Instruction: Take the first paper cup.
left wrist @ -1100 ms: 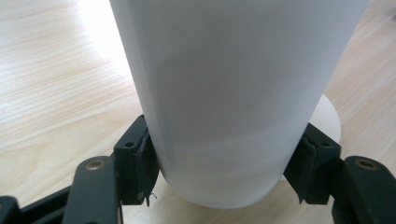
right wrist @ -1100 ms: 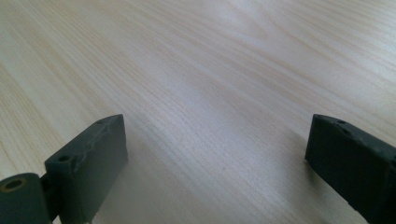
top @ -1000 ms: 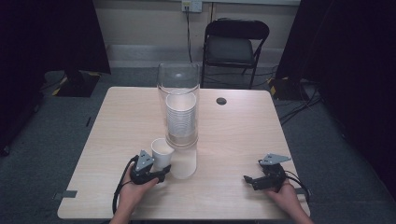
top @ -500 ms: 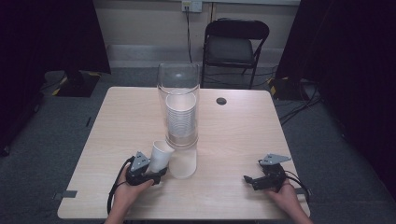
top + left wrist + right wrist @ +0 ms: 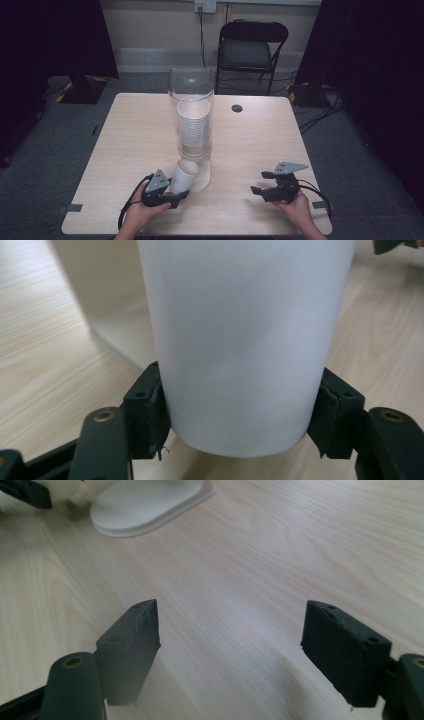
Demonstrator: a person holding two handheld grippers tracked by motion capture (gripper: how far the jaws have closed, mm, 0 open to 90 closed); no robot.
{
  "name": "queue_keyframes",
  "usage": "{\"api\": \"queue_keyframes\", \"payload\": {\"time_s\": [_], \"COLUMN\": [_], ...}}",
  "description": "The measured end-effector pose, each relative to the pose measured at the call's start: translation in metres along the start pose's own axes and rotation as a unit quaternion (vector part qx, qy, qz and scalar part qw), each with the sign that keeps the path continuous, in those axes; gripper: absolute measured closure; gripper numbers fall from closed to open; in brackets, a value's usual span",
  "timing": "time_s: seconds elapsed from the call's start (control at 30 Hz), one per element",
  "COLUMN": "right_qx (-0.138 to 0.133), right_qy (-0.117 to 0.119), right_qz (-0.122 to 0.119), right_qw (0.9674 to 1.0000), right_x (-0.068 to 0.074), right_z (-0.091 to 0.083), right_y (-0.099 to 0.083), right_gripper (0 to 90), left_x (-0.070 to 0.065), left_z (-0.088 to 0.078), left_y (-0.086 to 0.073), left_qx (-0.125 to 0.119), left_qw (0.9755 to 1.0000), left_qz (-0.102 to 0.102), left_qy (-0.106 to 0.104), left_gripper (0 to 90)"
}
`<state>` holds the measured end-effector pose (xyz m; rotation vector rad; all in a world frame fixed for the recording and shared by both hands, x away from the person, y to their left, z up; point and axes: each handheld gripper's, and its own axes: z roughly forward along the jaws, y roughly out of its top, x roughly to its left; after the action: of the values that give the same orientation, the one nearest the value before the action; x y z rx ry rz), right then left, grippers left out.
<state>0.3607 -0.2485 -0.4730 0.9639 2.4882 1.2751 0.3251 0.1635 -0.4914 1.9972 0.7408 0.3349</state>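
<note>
On the pale wooden table (image 5: 135,130) stands one tall clear tube (image 5: 191,95) on a round white base (image 5: 150,502). Inside the tube sits one stack of white cups (image 5: 193,122); the cups in it are too close together to count. One more white cup (image 5: 184,176) is out of the tube, tilted, just beside the base at the near side of the table. The left gripper (image 5: 167,192) holds this cup. In the left gripper view its two black jaws press on both sides of the cup (image 5: 240,340), near the bottom, so the claw is clamped on it.

The right gripper (image 5: 265,186) is well apart from the cup, near the right edge of the table. Its two jaws have just been closing a little, but they are apart, with only bare table between them in the right gripper view.

One small dark round thing (image 5: 236,108) lies on the far part of the table. One black folding chair (image 5: 252,47) stands behind the table. No words or labels can be read on anything.
</note>
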Motion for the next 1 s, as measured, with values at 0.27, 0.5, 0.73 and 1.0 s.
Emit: {"api": "queue_keyframes", "payload": {"time_s": [0.27, 0.5, 0.73, 1.0], "right_qx": [-0.015, -0.019, -0.012, 0.007], "right_qy": [0.032, 0.065, 0.104, 0.126], "right_qz": [0.009, 0.002, -0.01, -0.016], "right_qw": [0.9993, 0.9977, 0.9944, 0.9919], "right_x": [0.003, 0.015, 0.032, 0.035], "right_z": [-0.008, -0.007, 0.004, 0.02], "right_y": [0.021, 0.047, 0.07, 0.072], "right_gripper": [31.5, 36.5, 41.9, 58.6], "left_x": [-0.024, -0.035, -0.049, -0.056], "left_z": [0.021, 0.033, 0.05, 0.057], "left_y": [0.01, 0.018, 0.028, 0.031], "left_qx": [0.003, 0.005, 0.009, -0.001], "left_qw": [0.9991, 0.9976, 0.9944, 0.9924], "left_qz": [0.021, 0.046, 0.079, 0.091], "left_qy": [-0.036, -0.051, -0.069, -0.084], "left_gripper": [35.3, 35.2, 35.1, 35.0]}}
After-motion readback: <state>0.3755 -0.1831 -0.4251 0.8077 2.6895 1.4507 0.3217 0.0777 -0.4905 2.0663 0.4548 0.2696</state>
